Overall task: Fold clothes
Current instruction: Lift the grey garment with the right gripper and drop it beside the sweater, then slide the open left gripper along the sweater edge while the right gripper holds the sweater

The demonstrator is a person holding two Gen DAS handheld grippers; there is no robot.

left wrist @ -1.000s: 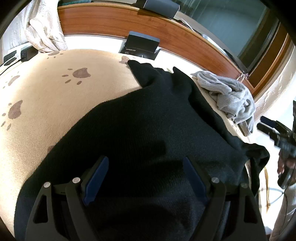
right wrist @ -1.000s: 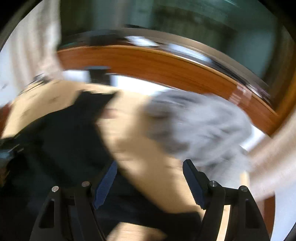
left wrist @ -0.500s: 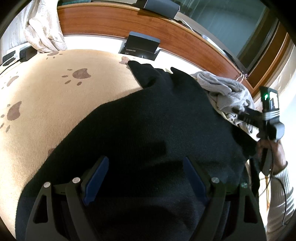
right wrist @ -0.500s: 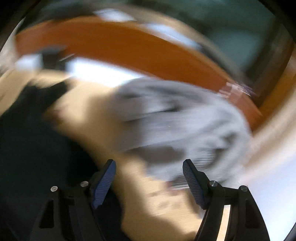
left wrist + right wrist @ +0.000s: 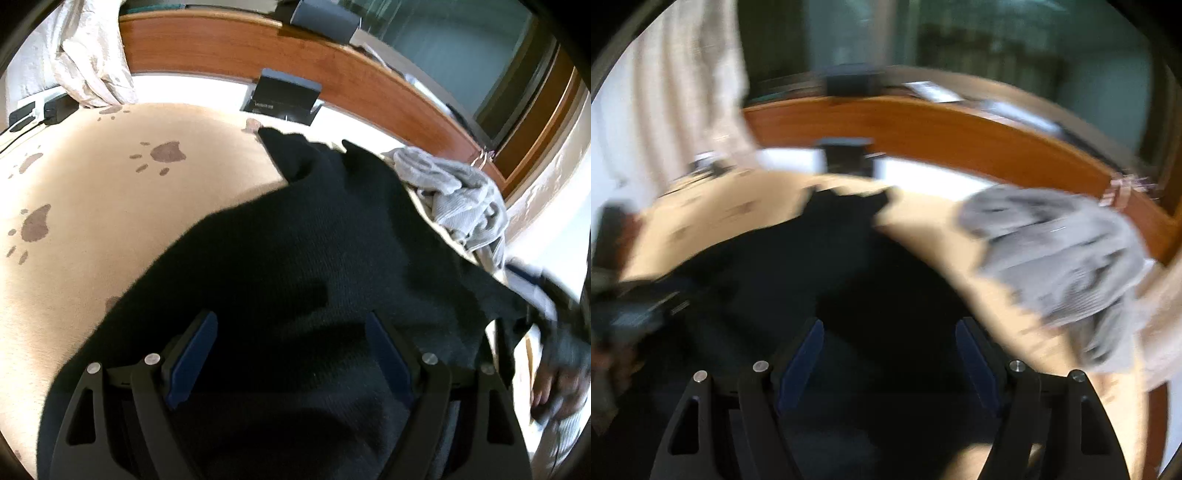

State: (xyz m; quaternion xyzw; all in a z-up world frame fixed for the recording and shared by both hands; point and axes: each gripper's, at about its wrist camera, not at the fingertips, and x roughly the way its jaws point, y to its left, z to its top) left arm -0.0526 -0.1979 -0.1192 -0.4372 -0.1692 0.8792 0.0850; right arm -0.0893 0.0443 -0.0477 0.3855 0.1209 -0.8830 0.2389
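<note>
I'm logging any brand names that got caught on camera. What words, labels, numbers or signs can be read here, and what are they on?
Nothing can be read for certain.
Dark box beyond the beige blanket: a short line of pale print along its lower edge, too small to read.
Same box in the right wrist view: blurred, no text legible.
Black sweater and grey garment: no label or print in view.

sweater [image 5: 314, 258] on blanket [image 5: 92, 203], crumpled garment [image 5: 454, 192] right

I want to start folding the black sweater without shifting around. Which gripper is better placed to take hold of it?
Probably the left gripper: open, steady, black sweater sharp below its fingers. The right gripper is open over it too, but its view is motion-blurred.
</note>
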